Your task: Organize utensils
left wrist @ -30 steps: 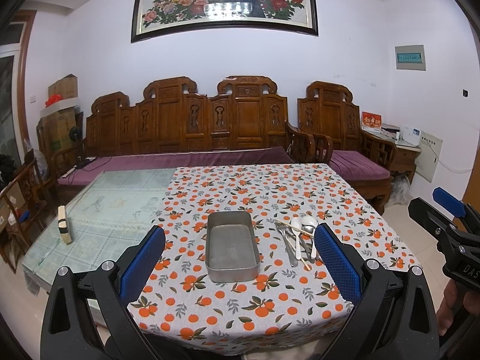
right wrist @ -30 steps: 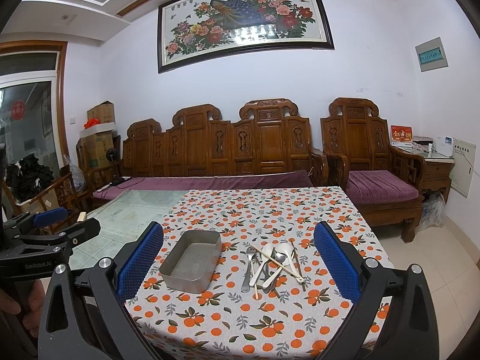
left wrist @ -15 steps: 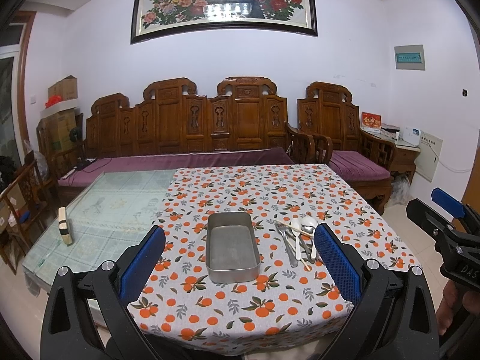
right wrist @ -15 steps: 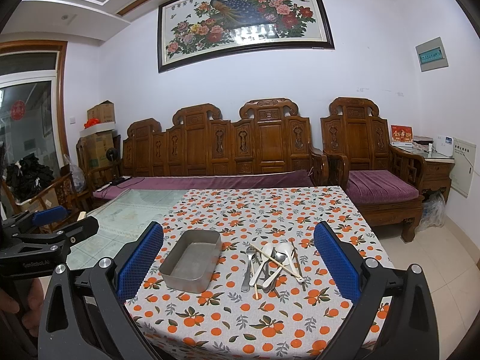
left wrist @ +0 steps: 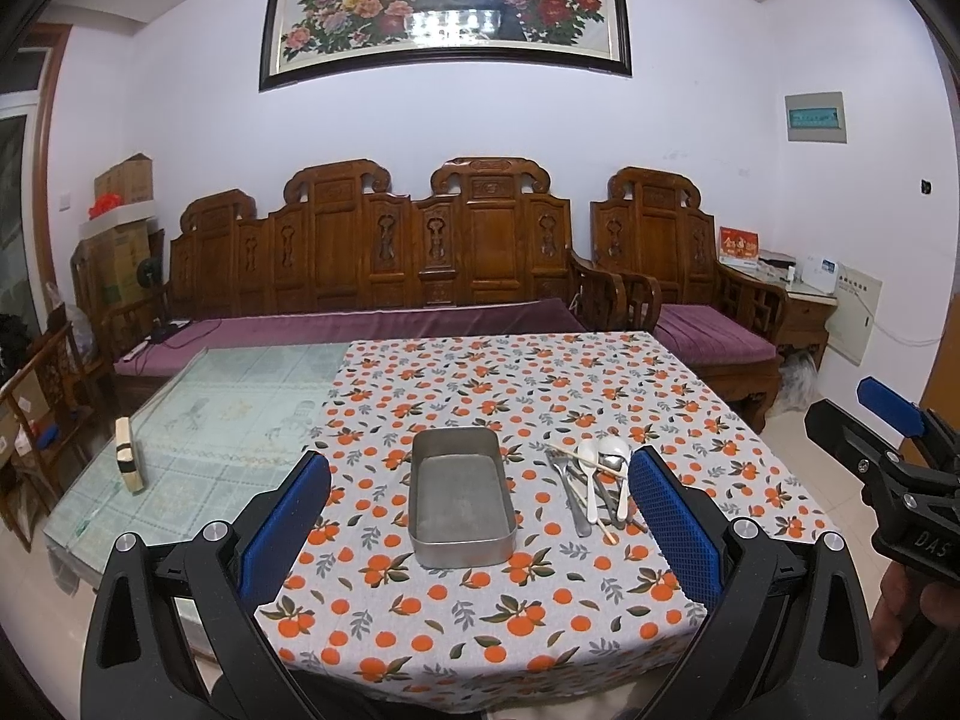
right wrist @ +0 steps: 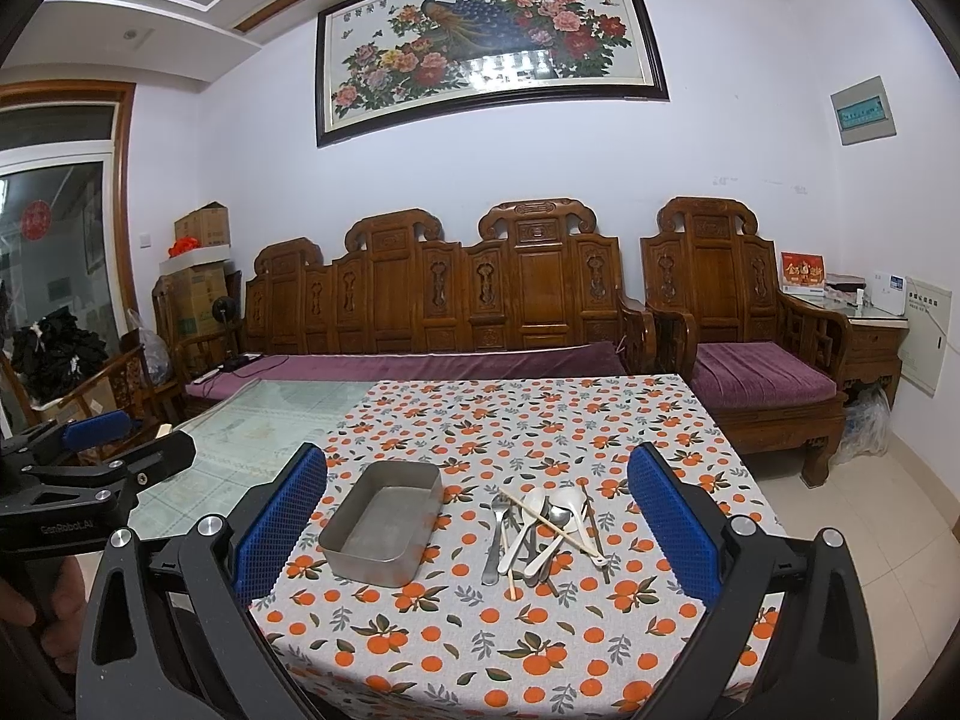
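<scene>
An empty metal tray (left wrist: pixel 461 495) (right wrist: pixel 384 525) sits on the orange-patterned tablecloth (left wrist: pixel 540 396) (right wrist: pixel 540 420). To its right lies a pile of utensils (left wrist: pixel 594 483) (right wrist: pixel 543 531): white spoons, metal forks and spoons, wooden chopsticks. My left gripper (left wrist: pixel 477 531) hangs open before the table's near edge, roughly in line with the tray. My right gripper (right wrist: pixel 477 531) is open too, held back from the table, with the pile ahead between its blue pads. Each gripper shows at the edge of the other's view, the right gripper (left wrist: pixel 888 462) and the left gripper (right wrist: pixel 90 468).
Left of the cloth the table has a bare glass top (left wrist: pixel 198 420) with a small block (left wrist: pixel 128 453) on it. A carved wooden sofa (left wrist: pixel 390 264) and armchair (left wrist: pixel 690 276) stand behind. A side cabinet (right wrist: pixel 864 336) is at the right wall.
Both views have shifted very slightly; the table and utensils have not moved and both grippers stay open.
</scene>
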